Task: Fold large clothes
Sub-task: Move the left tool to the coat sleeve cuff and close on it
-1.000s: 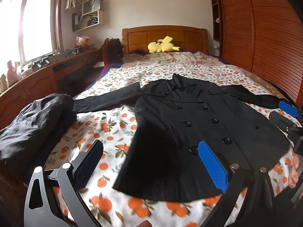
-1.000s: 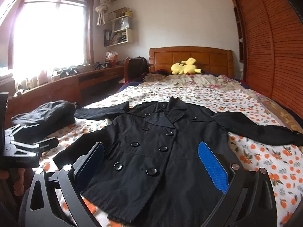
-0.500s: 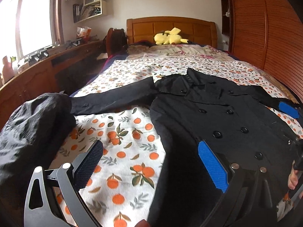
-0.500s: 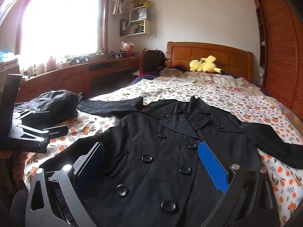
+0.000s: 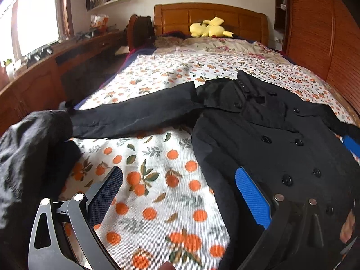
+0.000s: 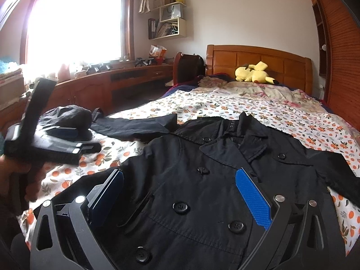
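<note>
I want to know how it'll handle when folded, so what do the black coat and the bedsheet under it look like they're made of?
The black coat looks like a matte woven fabric, perhaps cotton twill: fine creases, crisp lapel edges, no sheen. Its buttons look like glossy plastic, catching light. The bedsheet looks like thin printed cotton with a fine ribbed weave showing up close. Exact fibre can't be told.

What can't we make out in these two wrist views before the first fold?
- Black coat hem: cut off by the bottom edge and hidden behind the right gripper in the right wrist view.
- Coat's far sleeve end: runs off the right edge in both views.
- Left gripper: motion-blurred in the right wrist view, so finger gap unreadable there.
- Dark bundle beside the near sleeve: crumpled, garment type unclear.
- Shelf contents: too small.
</note>
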The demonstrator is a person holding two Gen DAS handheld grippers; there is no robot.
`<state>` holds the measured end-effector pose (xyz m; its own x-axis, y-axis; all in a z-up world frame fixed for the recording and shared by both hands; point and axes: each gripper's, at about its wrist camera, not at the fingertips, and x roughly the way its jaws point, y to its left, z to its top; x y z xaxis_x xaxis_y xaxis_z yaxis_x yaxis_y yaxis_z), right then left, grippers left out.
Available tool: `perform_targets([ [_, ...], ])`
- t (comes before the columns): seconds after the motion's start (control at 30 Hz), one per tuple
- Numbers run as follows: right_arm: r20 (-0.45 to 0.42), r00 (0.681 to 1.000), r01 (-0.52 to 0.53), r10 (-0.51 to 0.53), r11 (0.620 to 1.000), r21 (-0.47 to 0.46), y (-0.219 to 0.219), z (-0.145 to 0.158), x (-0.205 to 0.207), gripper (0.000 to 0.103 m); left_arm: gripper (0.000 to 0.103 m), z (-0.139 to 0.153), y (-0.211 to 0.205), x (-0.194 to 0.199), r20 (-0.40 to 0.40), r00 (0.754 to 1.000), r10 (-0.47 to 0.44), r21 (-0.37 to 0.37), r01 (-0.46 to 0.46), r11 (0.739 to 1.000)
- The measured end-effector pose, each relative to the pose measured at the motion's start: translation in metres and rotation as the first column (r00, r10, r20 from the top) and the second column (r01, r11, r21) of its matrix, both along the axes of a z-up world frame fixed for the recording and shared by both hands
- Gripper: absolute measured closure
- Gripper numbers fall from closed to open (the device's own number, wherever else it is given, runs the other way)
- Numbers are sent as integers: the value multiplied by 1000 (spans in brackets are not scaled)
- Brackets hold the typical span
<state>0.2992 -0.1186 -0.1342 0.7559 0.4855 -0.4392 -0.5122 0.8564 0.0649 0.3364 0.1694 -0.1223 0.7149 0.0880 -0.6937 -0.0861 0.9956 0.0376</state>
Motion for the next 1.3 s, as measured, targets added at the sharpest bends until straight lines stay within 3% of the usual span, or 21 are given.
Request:
perform_targets([
  [0.3,-17,1000,6,-6,1000,5,-6,-6,4,6,3,-22,43,67,-82,995,51,-90,-59,994],
  [0.6,-19,1000,1,-2,999,-40,10,12,2,6,23,-46,95,121,-148,982,115,-206,-144,968],
  [0.73,-17,1000,-15,13,996,-89,28,15,10,6,25,-58,110,139,-171,975,143,-218,-179,959],
  [1.07,-28,999,-41,37,990,-132,58,2,19,6,30,-77,141,160,-230,952,201,-285,-264,922],
  [1.3,-9,999,-38,37,990,-139,54,6,11,6,46,-81,149,160,-264,930,258,-327,-337,883],
])
